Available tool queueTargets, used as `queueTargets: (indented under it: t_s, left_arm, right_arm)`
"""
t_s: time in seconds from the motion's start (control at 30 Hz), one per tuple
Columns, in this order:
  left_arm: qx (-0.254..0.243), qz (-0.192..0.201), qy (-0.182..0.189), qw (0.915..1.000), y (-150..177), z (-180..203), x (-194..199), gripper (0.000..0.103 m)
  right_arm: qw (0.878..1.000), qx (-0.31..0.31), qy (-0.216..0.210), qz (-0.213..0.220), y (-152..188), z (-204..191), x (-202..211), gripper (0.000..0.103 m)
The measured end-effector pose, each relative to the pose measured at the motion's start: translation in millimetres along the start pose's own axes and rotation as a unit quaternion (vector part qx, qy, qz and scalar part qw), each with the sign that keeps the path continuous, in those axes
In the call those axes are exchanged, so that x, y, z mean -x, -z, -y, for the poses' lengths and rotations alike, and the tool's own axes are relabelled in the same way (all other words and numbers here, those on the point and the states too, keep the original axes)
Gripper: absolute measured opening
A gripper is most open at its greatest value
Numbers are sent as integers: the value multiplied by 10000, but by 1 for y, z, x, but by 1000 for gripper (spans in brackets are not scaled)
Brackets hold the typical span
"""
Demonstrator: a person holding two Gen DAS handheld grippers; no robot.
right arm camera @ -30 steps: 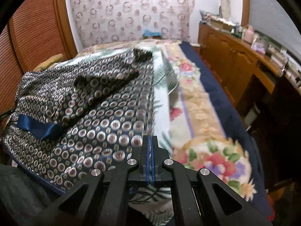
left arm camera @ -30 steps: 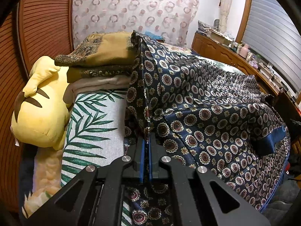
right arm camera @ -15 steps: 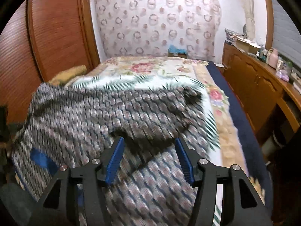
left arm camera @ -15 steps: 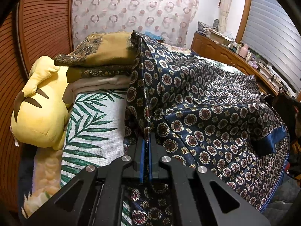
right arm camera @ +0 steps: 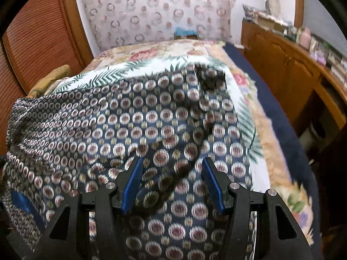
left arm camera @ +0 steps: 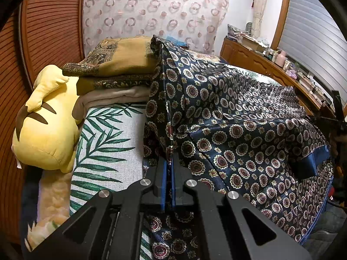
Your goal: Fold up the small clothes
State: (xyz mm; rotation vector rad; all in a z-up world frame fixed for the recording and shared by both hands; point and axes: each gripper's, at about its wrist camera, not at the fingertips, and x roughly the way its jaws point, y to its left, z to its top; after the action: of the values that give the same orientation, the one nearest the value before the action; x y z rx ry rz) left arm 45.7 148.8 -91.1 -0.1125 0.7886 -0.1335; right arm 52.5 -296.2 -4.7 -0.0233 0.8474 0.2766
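A dark blue garment [left arm camera: 238, 119] printed with round medallions lies spread over the bed, with a plain blue band [left arm camera: 312, 162] near its right edge. My left gripper [left arm camera: 168, 162] is shut on a raised edge of this garment, which stands up as a taut fold in front of the fingers. In the right wrist view the same garment [right arm camera: 130, 119] looks blurred by motion. My right gripper [right arm camera: 172, 169] hovers open over its rumpled middle, blue pads apart. Nothing is pinched between them.
A yellow plush toy [left arm camera: 43, 130] and a stack of folded blankets [left arm camera: 117, 69] lie left of the garment on the leaf-print cover [left arm camera: 108, 147]. Slatted wooden doors [left arm camera: 47, 32] stand at the left. A long wooden cabinet [right arm camera: 292, 75] runs along the bed's right side.
My right gripper has opened, let go of the garment's edge and swung left over the middle of the cloth. The left gripper has kept its grip and stayed in place.
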Motion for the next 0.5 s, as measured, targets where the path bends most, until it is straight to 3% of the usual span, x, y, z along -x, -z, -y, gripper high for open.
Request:
queueTargets:
  t_s: [0.23,0.33,0.37,0.4,0.5]
  left_arm:
    - [-20,-9,-6,10000,-1,0,0,2]
    - [-26,-15,-10,10000,-1,-1,0,3]
    - [-27,-16,-9,10000,-1,0,0,3]
    - [-38,-20,-11,10000,-1,0,0,3]
    - [-49,-29,-72,10000,-1,1,1,2]
  right_arm:
    - [9992,49,-393,12,9,4,0,58]
    - [9987,120,-486,-12,6,1,-5,35]
    - [9989,188,-434,-10,1,-4,1,17]
    - [9988,254,-415,8,0,-6,0,4]
    - [9982,304,-471,223,2,-3,15,2]
